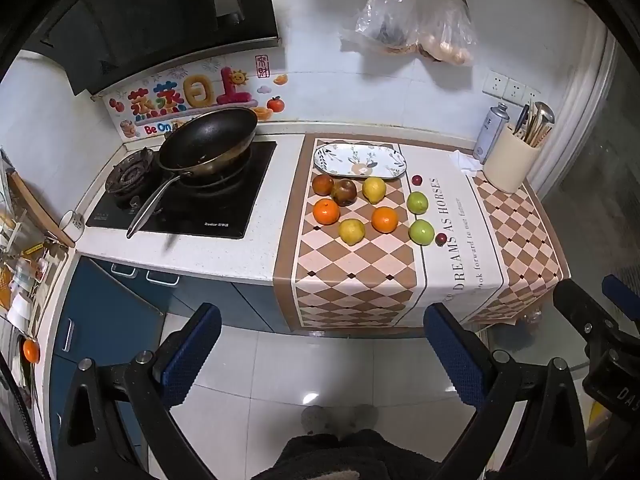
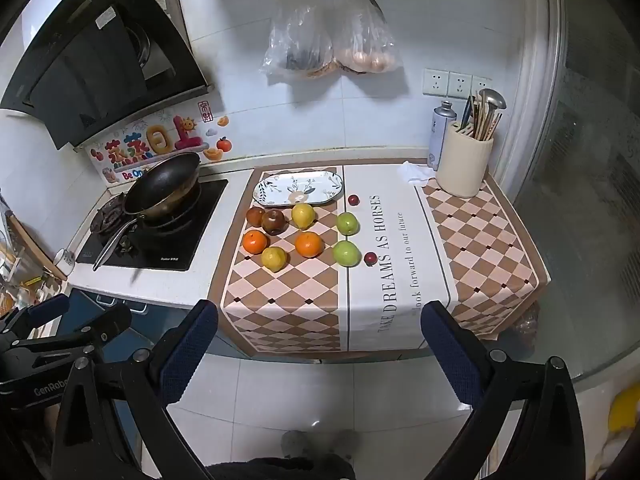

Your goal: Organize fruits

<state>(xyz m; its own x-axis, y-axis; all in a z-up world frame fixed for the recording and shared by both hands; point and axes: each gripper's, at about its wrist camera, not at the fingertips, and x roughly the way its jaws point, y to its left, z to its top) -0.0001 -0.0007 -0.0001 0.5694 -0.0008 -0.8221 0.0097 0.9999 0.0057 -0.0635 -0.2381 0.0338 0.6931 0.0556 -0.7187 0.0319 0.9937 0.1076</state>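
I have 2 wrist fisheye views, both held well back from the counter (image 1: 240,256) and above the floor, facing forward and tilted down along their own blue-padded fingers (image 1: 192,356), which frame the lower edge of each picture. The left wrist view sits further left, so I see the right gripper (image 1: 592,320) at its right edge, while the right wrist view shows the left gripper (image 2: 72,316) at its left edge. Both share the checkered cloth (image 2: 288,300), the fruits (image 2: 308,244), the plate (image 2: 280,196), the stove (image 2: 160,248) and the back wall.
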